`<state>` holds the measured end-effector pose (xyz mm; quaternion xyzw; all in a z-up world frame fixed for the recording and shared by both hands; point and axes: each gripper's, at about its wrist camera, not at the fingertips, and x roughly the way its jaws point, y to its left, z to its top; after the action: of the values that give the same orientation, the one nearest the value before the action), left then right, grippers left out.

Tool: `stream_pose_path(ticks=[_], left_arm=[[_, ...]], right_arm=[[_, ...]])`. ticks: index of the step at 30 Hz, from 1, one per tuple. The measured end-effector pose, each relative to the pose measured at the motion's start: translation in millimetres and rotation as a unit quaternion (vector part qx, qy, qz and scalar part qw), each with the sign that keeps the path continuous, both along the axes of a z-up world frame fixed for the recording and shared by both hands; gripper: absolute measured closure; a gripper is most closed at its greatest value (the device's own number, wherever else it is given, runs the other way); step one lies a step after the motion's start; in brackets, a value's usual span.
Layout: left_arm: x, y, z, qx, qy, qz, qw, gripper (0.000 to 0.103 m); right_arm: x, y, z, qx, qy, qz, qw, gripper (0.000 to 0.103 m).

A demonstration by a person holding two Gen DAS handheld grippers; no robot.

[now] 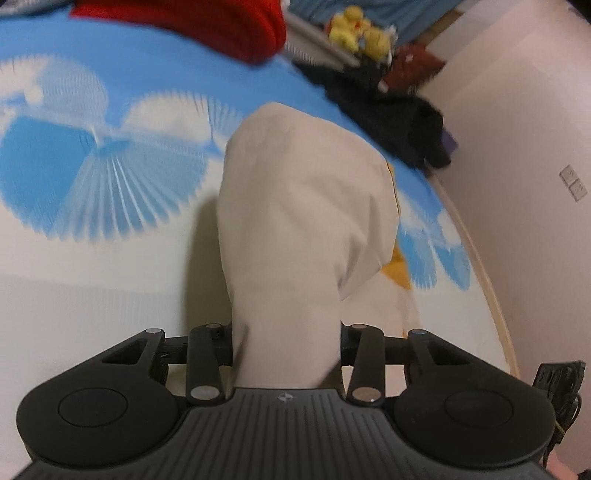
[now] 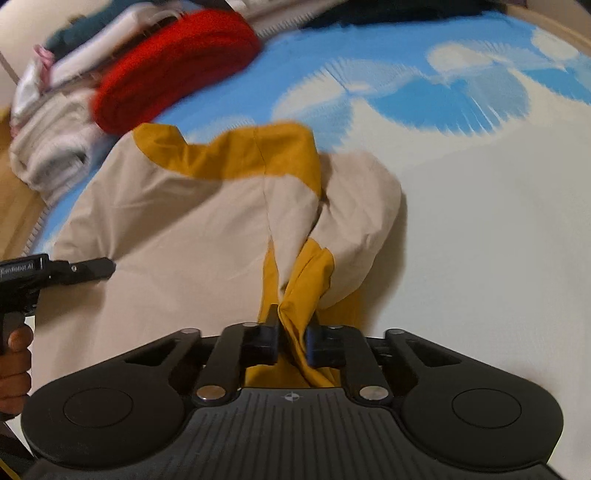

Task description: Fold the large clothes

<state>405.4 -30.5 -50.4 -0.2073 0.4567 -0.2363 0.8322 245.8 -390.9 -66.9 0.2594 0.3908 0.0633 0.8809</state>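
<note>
Pinching a mustard fold of the beige-and-mustard garment (image 2: 207, 221) low in the frame, the right gripper (image 2: 291, 343) has its jaws clamped on cloth, lifting an edge to fold; the left gripper (image 1: 286, 347) clamps beige fabric above the bed (image 1: 92, 280).

A bedroom in a home. A bed sheet (image 1: 155, 85) printed with blue sky and white clouds covers the mattress. At 12 o'clock in the left wrist view lies a red knitted garment (image 1: 207, 26); at 1 o'clock, yellow plush toys (image 1: 356, 31) above a heap of dark clothes (image 1: 399, 118). At 3 o'clock, wall switches (image 1: 572, 182) on a plain wall (image 1: 517, 110). At 10 o'clock in the right wrist view, folded laundry (image 2: 55, 122).
</note>
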Motion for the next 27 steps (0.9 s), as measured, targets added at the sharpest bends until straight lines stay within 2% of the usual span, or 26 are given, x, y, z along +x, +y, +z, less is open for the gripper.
stream_pose_path(ticks=[2,3,4,6,8,10,12,15,16,18,20,21,22,23,24,27], left_arm=[[5.3,18.6,12.8,-0.006,-0.010,0.016,0.9998,0.056],[7.9,25.8,17.8,-0.003,-0.017,0.022,0.9996,0.053],[12.0,34.7,22.4,0.005,-0.024,0.033,0.9992,0.050],[17.5,53.0,27.1,0.018,-0.027,0.066,0.9973,0.035],[19.8,74.0,26.6,0.027,-0.028,0.112,0.9930,0.029],[15.7,91.1,30.5,0.034,-0.036,0.135,0.9896,0.029],[9.5,98.5,35.4,0.023,-0.034,0.119,0.9920,0.029],[-6.2,89.2,31.7,0.027,-0.007,0.033,0.9990,0.029],[-13.9,82.2,27.0,0.047,-0.005,0.002,0.9989,0.029],[-30.4,67.8,11.2,0.115,0.005,-0.044,0.9924,0.029],[-46.9,69.8,-0.7,0.156,0.018,-0.055,0.9861,0.026],[-50.1,75.5,-5.5,0.153,0.034,-0.053,0.9863,0.023],[-54.3,85.1,-9.4,0.133,0.053,-0.046,0.9886,0.023],[-59.0,94.9,-12.1,0.114,0.067,-0.039,0.9905,0.023],[-64.5,102.8,-14.0,0.101,0.073,-0.037,0.9915,0.023],[-75.7,110.3,-23.9,0.062,0.095,-0.054,0.9920,0.024]], right_arm=[[1.9,3.7,7.3,0.003,-0.033,0.004,0.999,0.095],[3.2,6.7,11.4,-0.013,-0.015,0.022,1.000,0.095],[3.7,10.3,15.4,-0.009,-0.031,0.026,0.999,0.096],[1.1,18.0,24.3,-0.009,-0.061,0.033,0.998,0.096],[-1.1,24.5,32.1,-0.015,-0.083,0.037,0.996,0.096],[0.0,28.0,31.0,-0.031,-0.079,0.035,0.996,0.096],[3.9,29.4,19.8,-0.055,-0.031,0.032,0.997,0.096],[1.5,33.0,11.2,-0.094,0.001,0.022,0.995,0.096],[-0.7,29.8,10.8,-0.094,0.004,0.016,0.995,0.096],[-8.0,22.6,15.1,-0.108,0.037,-0.013,0.993,0.094],[-10.2,15.3,17.8,-0.101,0.041,-0.033,0.994,0.087],[-10.7,9.4,16.5,-0.079,0.045,-0.035,0.995,0.076],[-14.3,4.7,16.5,-0.053,0.052,-0.029,0.997,0.060],[-17.8,2.2,15.1,-0.033,0.059,-0.019,0.998,0.054],[-18.6,-1.6,12.4,-0.014,0.069,-0.002,0.998,0.048],[-32.0,-5.6,3.2,0.008,0.106,0.038,0.994,0.048]])
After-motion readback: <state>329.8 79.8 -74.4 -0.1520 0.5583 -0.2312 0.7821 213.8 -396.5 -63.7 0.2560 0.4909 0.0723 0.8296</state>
